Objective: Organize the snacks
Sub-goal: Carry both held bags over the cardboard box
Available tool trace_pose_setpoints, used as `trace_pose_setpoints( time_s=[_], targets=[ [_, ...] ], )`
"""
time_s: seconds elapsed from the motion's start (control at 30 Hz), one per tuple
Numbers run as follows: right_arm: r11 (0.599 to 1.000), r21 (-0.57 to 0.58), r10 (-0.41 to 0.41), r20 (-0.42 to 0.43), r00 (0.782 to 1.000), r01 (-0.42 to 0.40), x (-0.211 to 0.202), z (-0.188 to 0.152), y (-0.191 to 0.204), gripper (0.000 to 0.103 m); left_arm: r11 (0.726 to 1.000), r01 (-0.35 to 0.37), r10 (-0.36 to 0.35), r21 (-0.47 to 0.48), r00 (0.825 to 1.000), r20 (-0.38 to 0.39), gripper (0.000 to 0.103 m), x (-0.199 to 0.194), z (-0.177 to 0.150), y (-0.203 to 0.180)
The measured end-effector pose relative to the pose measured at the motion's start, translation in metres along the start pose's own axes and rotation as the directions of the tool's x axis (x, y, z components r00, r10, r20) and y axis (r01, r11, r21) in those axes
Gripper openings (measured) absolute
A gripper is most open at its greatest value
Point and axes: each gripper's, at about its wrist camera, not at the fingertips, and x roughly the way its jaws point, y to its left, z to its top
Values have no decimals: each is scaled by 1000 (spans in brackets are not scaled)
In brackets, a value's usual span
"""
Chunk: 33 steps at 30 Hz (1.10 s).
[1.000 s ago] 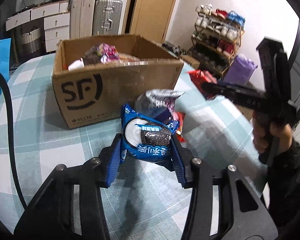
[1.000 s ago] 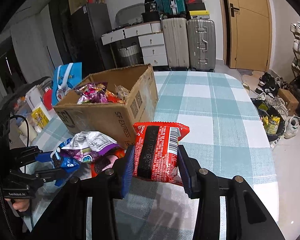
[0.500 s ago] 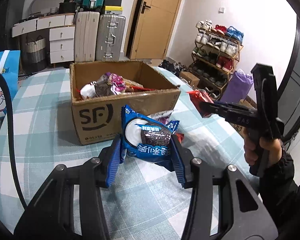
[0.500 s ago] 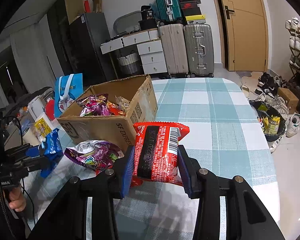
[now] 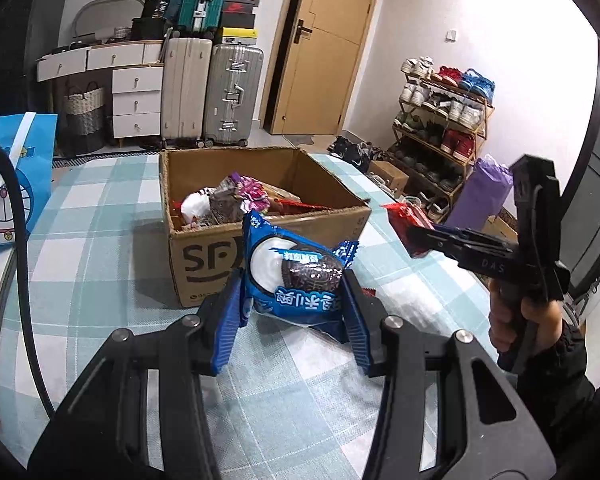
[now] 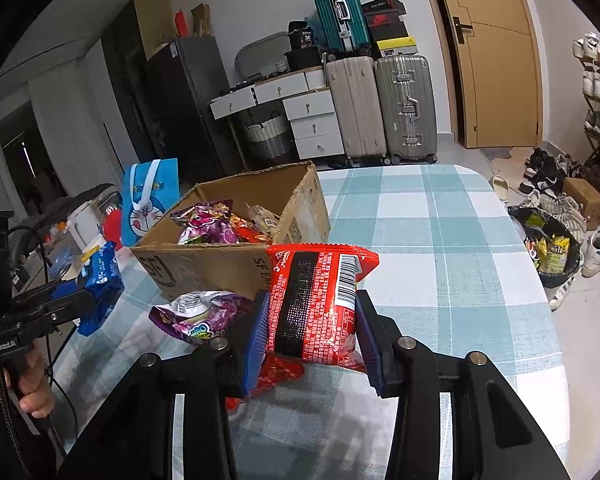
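Observation:
My left gripper [image 5: 294, 300] is shut on a blue cookie packet [image 5: 296, 276] and holds it in the air in front of the open cardboard box [image 5: 268, 248], which holds several snacks. My right gripper [image 6: 310, 328] is shut on a red snack packet [image 6: 316, 300], raised above the table to the right of the box [image 6: 236, 256]. A purple snack bag [image 6: 200, 316] and another red packet [image 6: 276, 376] lie on the checked tablecloth by the box. Each gripper shows in the other's view, the right [image 5: 416, 236] and the left [image 6: 96, 288].
The table [image 6: 440, 248] has a teal checked cloth; its right edge drops to a floor with shoes and bags. A blue cartoon bag [image 5: 8, 184] stands at the table's left. Suitcases, drawers and a door are far behind.
Both grippers have risen with their packets. The box now appears lower and its inside is visible. The purple bag is left lying on the table.

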Motion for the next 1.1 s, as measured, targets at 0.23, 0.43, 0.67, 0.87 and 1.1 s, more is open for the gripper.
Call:
trace_pose_setpoints(
  time_s=[0.23,0.43,0.67,0.87,1.1],
  targets=[
    [1000,-1,16,11,1000,-16,0,1,5,42,999,-34,34,-22,999,20,44,-2,12,6],
    [1000,-2,30,34,999,-30,-2,5,11,42,997,-64,65,-36,997,34,44,-1,26,14],
    [999,-5,43,60,997,-43,-2,18,18,42,993,-111,113,-45,992,57,44,12,51,17],
    [998,-33,64,67,996,-61,5,34,32,42,987,-152,155,-47,986,65,44,31,75,23],
    [994,-49,100,56,993,-97,26,51,48,42,985,-163,167,-57,984,61,44,61,95,33]
  ],
)
